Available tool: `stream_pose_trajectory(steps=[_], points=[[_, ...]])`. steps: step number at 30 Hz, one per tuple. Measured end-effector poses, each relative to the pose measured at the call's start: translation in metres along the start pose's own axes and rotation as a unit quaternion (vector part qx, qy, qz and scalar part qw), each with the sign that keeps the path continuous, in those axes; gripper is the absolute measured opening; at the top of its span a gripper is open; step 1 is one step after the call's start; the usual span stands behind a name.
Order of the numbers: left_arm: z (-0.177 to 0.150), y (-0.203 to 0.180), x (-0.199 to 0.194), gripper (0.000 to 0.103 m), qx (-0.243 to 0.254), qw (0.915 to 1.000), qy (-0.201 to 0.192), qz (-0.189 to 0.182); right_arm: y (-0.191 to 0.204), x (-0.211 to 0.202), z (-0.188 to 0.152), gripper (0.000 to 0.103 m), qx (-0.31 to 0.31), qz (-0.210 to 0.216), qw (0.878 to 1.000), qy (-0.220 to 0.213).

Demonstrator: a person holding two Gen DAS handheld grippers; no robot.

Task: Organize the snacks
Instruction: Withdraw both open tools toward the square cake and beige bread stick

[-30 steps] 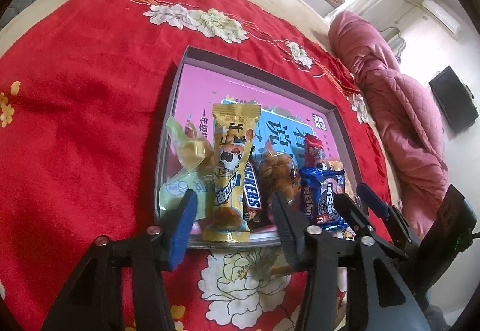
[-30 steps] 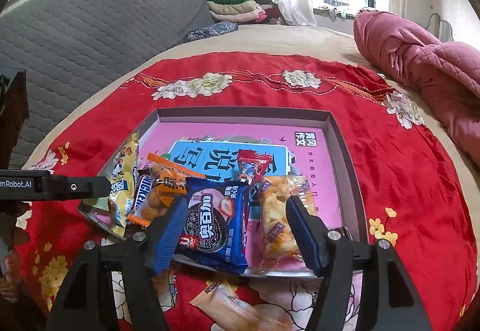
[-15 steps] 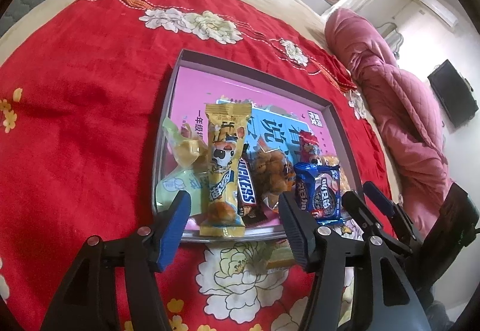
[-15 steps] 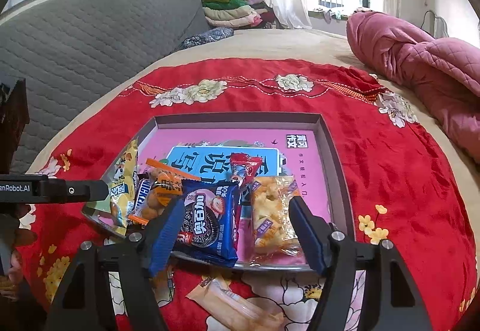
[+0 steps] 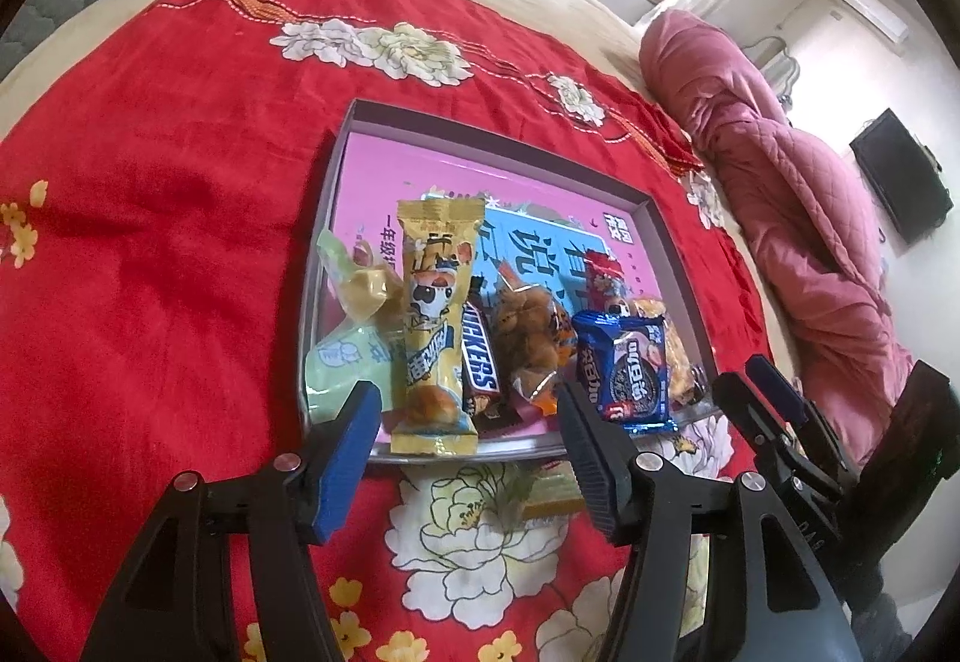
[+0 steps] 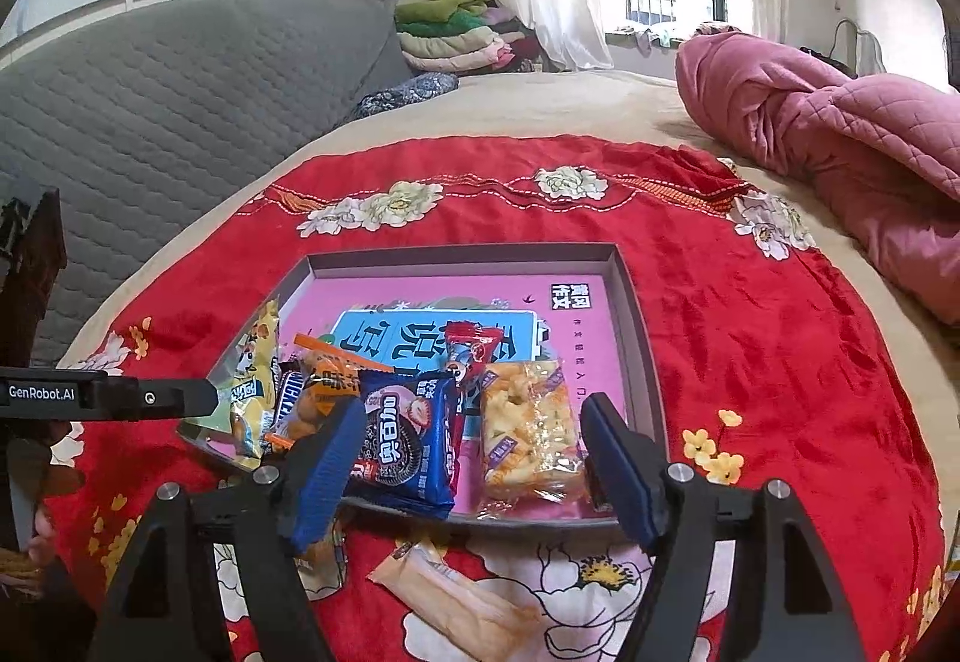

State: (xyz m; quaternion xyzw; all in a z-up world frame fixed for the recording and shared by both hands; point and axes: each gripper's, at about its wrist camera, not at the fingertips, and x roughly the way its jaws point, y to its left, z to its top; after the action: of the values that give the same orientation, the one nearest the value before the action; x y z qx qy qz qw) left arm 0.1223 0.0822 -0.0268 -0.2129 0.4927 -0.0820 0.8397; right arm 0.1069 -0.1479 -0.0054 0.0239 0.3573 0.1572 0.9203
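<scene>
Along the near edge of the grey tray (image 5: 336, 218), which lies on a red flowered cloth (image 5: 150, 242) spread over a bed, 7 snack packets sit in a row. From the tray's left edge they run: a pale green packet (image 5: 345, 350) leaning over the left rim, a tall yellow packet (image 5: 433, 314) whose lower end overhangs the near rim, a Snickers bar (image 5: 480, 362), a clear orange bag of round snacks (image 5: 531, 338), a small red packet (image 6: 474, 347) set a little farther back, a blue cookie packet (image 6: 408, 434) overlapping the near rim, and a clear pack of yellow crisps (image 6: 528, 428) nearest the right edge. A pink book with a blue panel (image 6: 414, 329) lines the tray floor beneath them.

Outside the tray, just beyond its near edge, an orange wrapped bar (image 6: 456, 596) lies on the cloth.

The left gripper (image 5: 468, 458) hovers over the near rim in front of the yellow packet and the Snickers bar, jaws parted, grasping nothing. The right gripper (image 6: 474, 470) hovers before the cookie packet and the crisps, jaws spread apart, pads clear of both packets.

A pink quilt (image 6: 840, 140) is heaped past the cloth's right edge.
</scene>
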Motion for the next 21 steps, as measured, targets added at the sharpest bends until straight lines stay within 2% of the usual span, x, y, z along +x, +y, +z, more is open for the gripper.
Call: stream_pose_trajectory(steps=[8,21], points=[[-0.009,-0.009,-0.003,0.063,0.013,0.9999,0.008,-0.003,0.0,-0.016,-0.003,0.078,-0.005,0.009,1.0,-0.007],[-0.025,-0.025,-0.001,0.063,0.038,0.9988,0.03,-0.008,0.003,-0.03,-0.027,0.078,-0.051,0.019,0.998,0.011]])
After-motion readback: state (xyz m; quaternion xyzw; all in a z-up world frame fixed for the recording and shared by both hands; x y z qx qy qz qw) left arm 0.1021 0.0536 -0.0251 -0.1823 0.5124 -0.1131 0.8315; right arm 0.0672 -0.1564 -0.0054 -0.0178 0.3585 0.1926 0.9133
